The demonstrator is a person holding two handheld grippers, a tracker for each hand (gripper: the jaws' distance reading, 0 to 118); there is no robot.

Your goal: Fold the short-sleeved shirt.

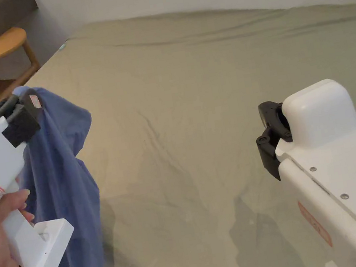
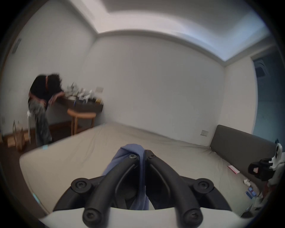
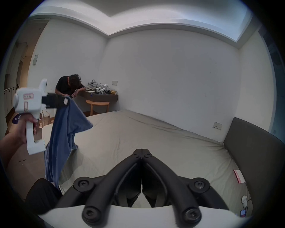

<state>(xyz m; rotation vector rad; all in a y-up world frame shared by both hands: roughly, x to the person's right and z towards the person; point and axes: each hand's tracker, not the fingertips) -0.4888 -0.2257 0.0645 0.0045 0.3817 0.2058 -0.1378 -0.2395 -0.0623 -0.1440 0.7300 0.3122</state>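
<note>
My left gripper [image 2: 144,152] is clamped on a bunch of the blue shirt [image 1: 61,194]; it hangs long and limp from there over the near left edge of the bed [image 1: 194,107]; my right gripper [image 3: 141,152], jaws closed on nothing, hovers well off to the shirt's right, so it must reach left across for a second hold, I judge.

Plain blue shirt [image 1: 65,189], olive-beige bed sheet [image 1: 208,92] — white hand-held gripper [image 1: 25,107], black jaws
</note>
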